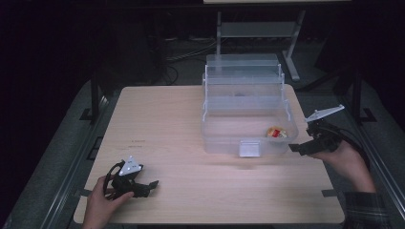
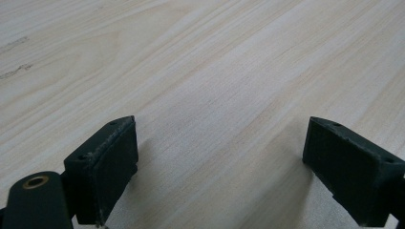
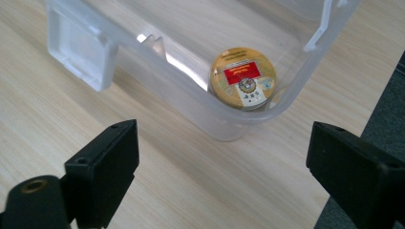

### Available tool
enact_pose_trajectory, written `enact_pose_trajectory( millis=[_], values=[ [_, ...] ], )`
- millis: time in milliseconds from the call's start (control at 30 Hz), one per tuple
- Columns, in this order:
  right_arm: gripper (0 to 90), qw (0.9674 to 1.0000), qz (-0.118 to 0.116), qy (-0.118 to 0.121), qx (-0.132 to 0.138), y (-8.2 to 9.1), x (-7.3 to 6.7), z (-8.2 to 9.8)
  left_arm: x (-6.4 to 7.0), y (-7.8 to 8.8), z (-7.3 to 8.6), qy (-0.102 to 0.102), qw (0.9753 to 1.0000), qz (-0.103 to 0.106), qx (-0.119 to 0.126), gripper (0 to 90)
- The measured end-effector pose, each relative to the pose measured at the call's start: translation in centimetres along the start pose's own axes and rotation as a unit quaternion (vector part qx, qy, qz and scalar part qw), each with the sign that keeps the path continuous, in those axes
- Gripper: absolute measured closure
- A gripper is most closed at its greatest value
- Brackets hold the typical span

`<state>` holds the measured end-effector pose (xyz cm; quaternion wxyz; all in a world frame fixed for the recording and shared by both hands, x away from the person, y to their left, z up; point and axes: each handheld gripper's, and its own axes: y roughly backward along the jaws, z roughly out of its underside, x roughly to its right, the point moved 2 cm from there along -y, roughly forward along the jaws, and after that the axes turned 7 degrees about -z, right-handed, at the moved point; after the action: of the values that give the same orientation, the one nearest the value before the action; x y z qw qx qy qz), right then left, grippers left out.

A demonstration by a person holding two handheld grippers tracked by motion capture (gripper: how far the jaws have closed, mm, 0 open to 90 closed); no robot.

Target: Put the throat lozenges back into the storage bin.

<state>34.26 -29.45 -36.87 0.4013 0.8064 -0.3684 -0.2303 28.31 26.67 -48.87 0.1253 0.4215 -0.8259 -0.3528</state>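
Right gripper view put the tin (image 3: 243, 78) inside the box's (image 3: 143, 57) near right corner, just beyond my right tool (image 3: 222, 179), jaws apart and empty.

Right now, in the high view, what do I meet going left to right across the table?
left gripper → latch tab on the clear box → round yellow tin inside the box's right corner → right gripper

Clear glossy plastic box (image 1: 248, 119), matt pale wood-grain table (image 1: 191, 181), glossy printed round tin (image 3: 244, 78), matt blk gripper pads (image 3: 107, 171)
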Motion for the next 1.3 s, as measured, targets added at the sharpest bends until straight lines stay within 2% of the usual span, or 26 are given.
enact_pose_trajectory(
  millis=[267, 600, 1000, 1300],
  values=[
    [9.1, 0.9998, 0.009, -0.006, 0.015, -0.5, -0.7, 1.8, 0.0, 0.0, 0.0, 0.001, 1.0, 0.0, 0.0, 10.8],
    [8.7, 0.9995, -0.004, -0.018, 0.025, -2.4, -1.2, 4.4, 0.0, 0.0, 0.0, 0.001, 1.0, 0.0, 0.0, 10.8],
    [8.0, 0.9984, -0.002, -0.028, 0.048, -4.0, -1.9, 6.9, 0.0, 0.0, 0.0, 0.001, 1.0, 0.0, 0.001, 10.8],
    [5.9, 0.9981, -0.008, -0.024, 0.056, -5.4, -2.6, 8.7, 0.0, 0.0, 0.0, 0.0, 1.0, 0.0, 0.0, 10.8]
  ],
)
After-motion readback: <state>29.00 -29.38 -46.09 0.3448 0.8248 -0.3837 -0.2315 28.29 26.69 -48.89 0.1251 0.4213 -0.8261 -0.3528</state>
